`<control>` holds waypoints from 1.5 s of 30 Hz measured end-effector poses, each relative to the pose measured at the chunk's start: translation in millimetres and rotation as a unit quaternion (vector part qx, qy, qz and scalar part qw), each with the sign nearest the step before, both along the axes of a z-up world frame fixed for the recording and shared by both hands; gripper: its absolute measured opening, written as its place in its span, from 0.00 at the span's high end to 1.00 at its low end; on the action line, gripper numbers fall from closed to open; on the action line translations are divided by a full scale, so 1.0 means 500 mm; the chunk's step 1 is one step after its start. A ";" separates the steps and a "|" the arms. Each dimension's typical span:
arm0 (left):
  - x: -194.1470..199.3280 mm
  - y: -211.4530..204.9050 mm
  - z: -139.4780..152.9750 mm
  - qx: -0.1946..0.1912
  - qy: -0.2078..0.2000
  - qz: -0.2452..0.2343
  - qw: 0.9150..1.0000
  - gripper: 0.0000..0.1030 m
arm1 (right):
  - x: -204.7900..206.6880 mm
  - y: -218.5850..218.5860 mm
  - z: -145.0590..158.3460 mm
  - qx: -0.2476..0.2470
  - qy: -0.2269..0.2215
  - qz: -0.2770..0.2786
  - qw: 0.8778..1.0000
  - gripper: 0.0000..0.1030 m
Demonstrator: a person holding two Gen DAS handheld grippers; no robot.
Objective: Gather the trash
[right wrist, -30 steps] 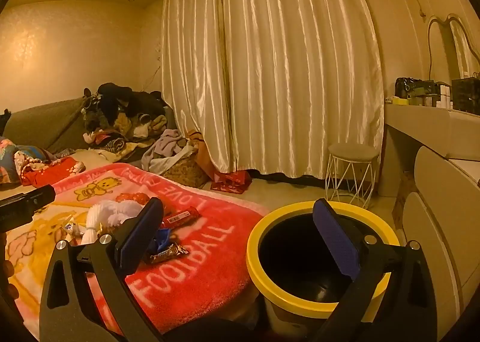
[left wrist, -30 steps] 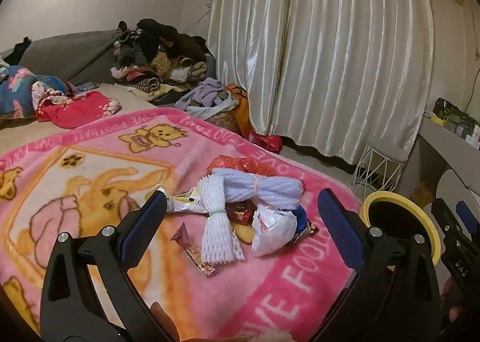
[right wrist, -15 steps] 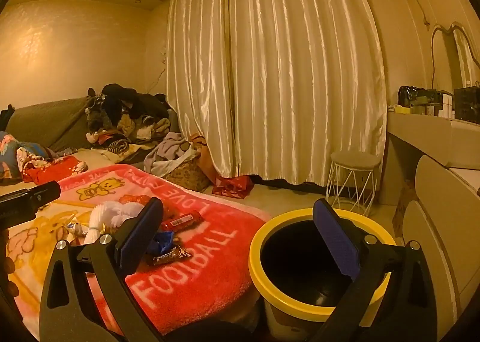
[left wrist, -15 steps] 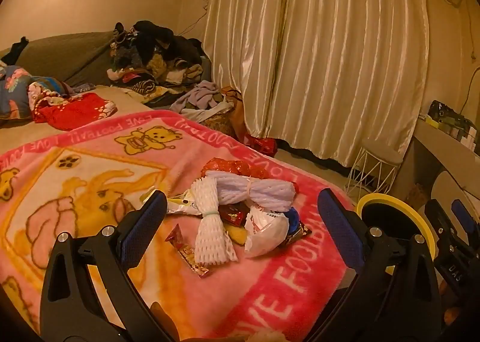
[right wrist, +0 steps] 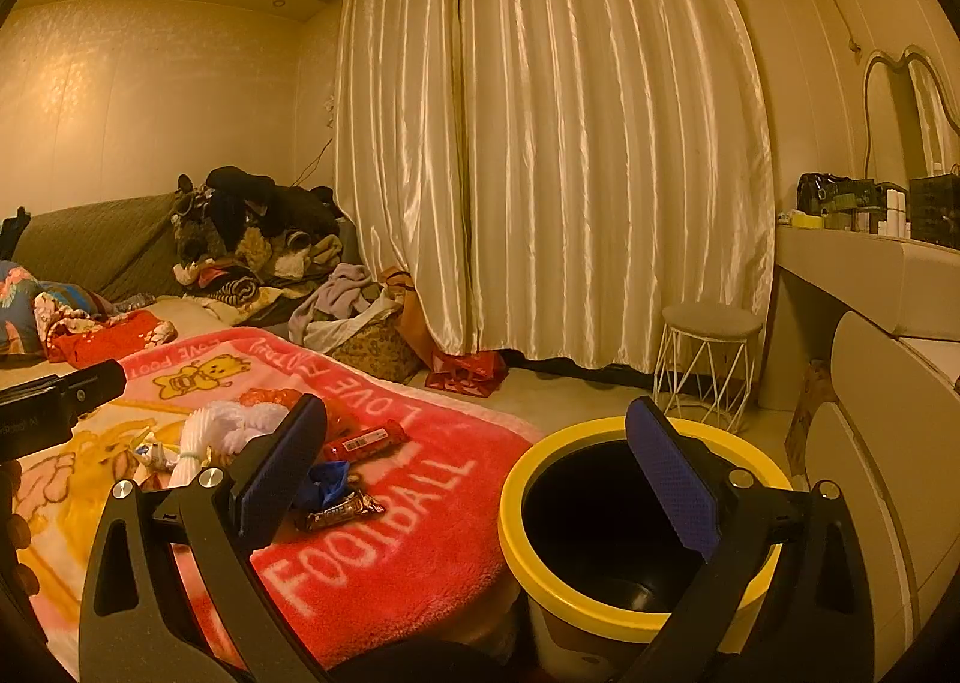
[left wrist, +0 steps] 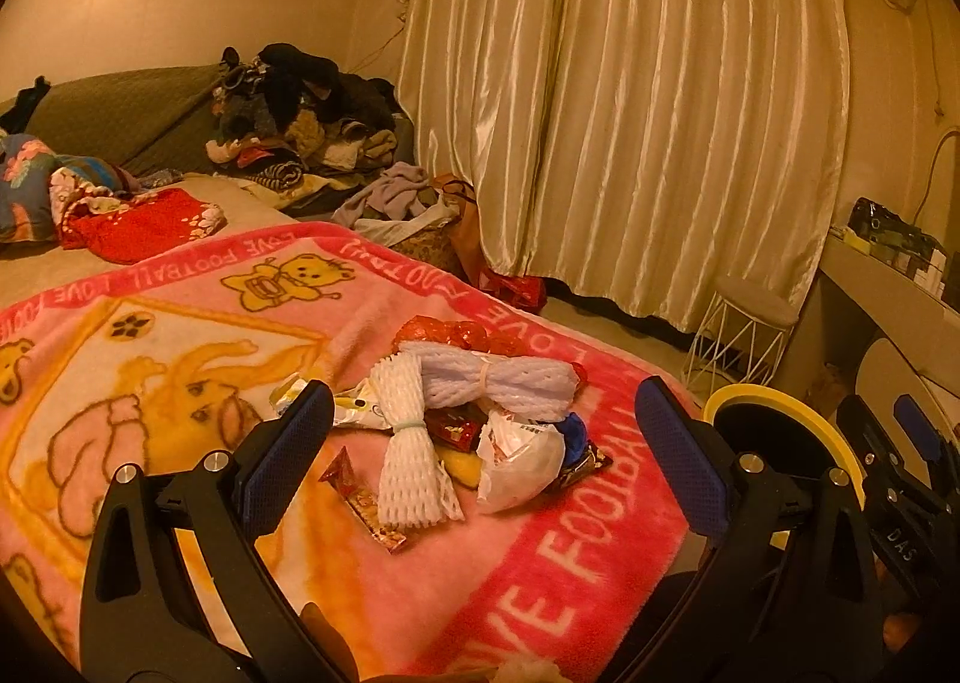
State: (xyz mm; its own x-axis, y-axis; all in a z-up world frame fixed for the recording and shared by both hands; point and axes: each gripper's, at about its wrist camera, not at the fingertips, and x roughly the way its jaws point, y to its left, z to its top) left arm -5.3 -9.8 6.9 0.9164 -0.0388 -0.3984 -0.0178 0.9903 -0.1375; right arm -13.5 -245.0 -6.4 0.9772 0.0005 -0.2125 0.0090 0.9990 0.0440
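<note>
Left claw (left wrist: 483,443), released, its two blue-padded fingers spread wide and empty, held above a pink blanket (left wrist: 180,371) that covers the bed. Between the fingers, in the left wrist view, lies the heap of trash: two bundles of white foam netting (left wrist: 414,461), one upright in the picture and one lying across behind it, a red foam net (left wrist: 456,334) at the far side, a crumpled white bag (left wrist: 522,458) at the near right, and a long snack wrapper (left wrist: 360,500) at the near left. Small wrappers show under and beside the bundles; their kinds cannot be told.

Right claw (right wrist: 474,467), likewise released and empty, held over the edge of the bed. Its right finger stands in front of the open mouth of a bin (right wrist: 600,614) with a yellow rim and dark inside, which stands on the floor just beside the bed. Near its left finger lie a red packet (right wrist: 366,441), a blue scrap (right wrist: 327,479) and a dark candy bar wrapper (right wrist: 339,512) on the blanket. Background: closed curtain (right wrist: 540,143), wire-legged stool (right wrist: 708,365), and a pile of clothes (right wrist: 258,239) at the far end of the bed.
</note>
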 end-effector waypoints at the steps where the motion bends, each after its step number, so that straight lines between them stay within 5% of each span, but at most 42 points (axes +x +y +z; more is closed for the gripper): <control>1: 0.000 0.000 0.000 0.000 0.000 -0.001 1.000 0.10 | 0.000 0.000 0.004 0.000 0.000 0.000 1.000 0.06; 33: 0.002 -0.020 0.000 0.001 0.002 -0.015 1.000 0.10 | 0.002 -0.010 0.008 0.012 0.002 0.008 1.000 0.06; 45: 0.030 0.006 -0.027 -0.031 0.023 -0.023 0.999 0.10 | 0.042 0.011 -0.008 0.012 0.038 0.078 0.996 0.06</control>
State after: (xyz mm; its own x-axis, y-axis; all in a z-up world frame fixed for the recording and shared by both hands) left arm 9.5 -6.6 -6.4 0.8937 -0.1060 -0.4360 0.0191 0.9798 -0.1992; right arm 7.6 -239.3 -10.6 0.9456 0.1574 -0.2848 -0.1422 0.9871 0.0733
